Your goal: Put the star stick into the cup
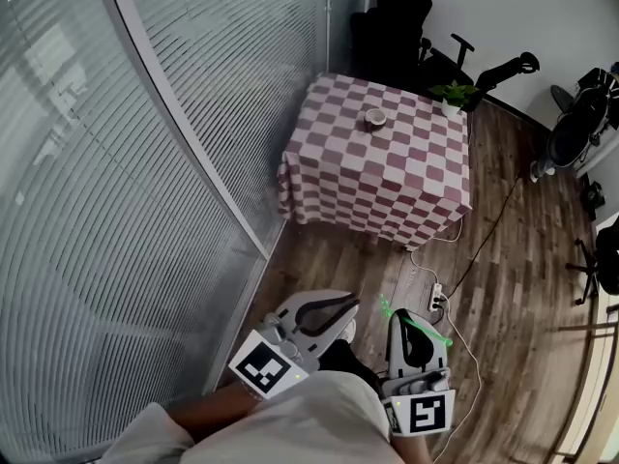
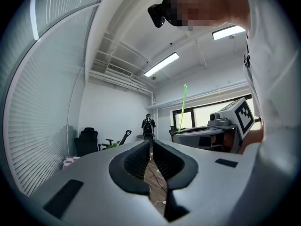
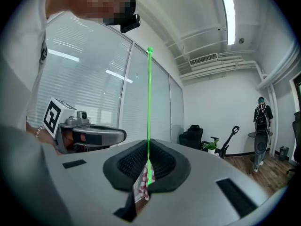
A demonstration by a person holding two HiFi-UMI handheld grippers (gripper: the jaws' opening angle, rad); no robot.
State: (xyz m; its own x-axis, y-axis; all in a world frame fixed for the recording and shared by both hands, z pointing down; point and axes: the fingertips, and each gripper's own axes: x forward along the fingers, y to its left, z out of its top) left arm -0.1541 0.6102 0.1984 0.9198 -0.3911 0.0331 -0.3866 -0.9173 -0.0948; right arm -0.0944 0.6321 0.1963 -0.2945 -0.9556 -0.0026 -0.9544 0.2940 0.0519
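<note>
My right gripper (image 1: pixel 404 319) (image 3: pixel 148 147) is shut on a thin green star stick (image 3: pixel 149 102) that stands upright from its jaws, with a small tip at the top. The same stick (image 1: pixel 386 307) (image 2: pixel 183 108) also shows in the head view and the left gripper view. Beside it, my left gripper (image 1: pixel 340 307) (image 2: pixel 152 144) has its jaws together with nothing between them. Both grippers are held level, close to my body and above the wooden floor. The cup (image 1: pixel 375 118) is small and pale. It stands far ahead on a table (image 1: pixel 387 187) covered with a pink-and-white checked cloth.
A glass wall with blinds (image 1: pixel 145 162) runs along the left. A potted plant (image 1: pixel 453 95) sits at the table's far corner. Black office chairs (image 1: pixel 397 27) stand behind the table. A power strip and cable (image 1: pixel 437 303) lie on the floor ahead. A person (image 3: pixel 261 126) stands far off.
</note>
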